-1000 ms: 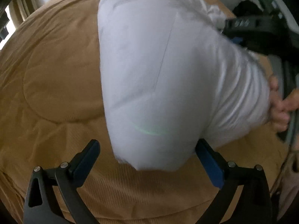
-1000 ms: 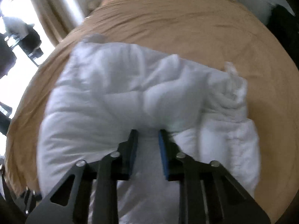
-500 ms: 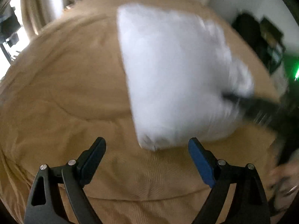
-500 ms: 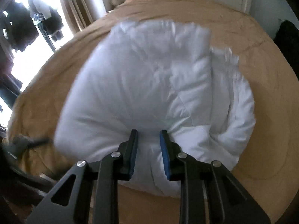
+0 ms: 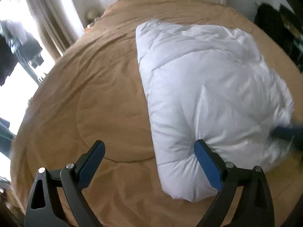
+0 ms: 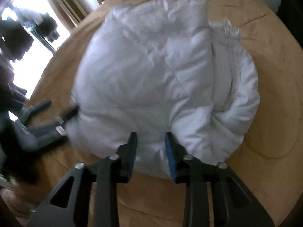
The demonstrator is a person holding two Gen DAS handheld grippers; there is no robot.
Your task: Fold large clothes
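Duvet [image 5: 204,94] folded on bed [image 5: 94,94]. Left gripper [image 5: 149,162] wide open, empty, right finger [image 5: 206,162] touching duvet's near edge. Right gripper [image 6: 150,147] half open around near fold, grip on it unclear.

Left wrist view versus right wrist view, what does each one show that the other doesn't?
Only the left wrist view shows the left gripper from behind, open, one finger against the white padded garment, with a wide stretch of bare tan bedspread. Only the right wrist view shows the right gripper with jaws apart around the garment's near edge, and a rolled, bunched side of the garment. Both show the garment, bedspread and bright window.
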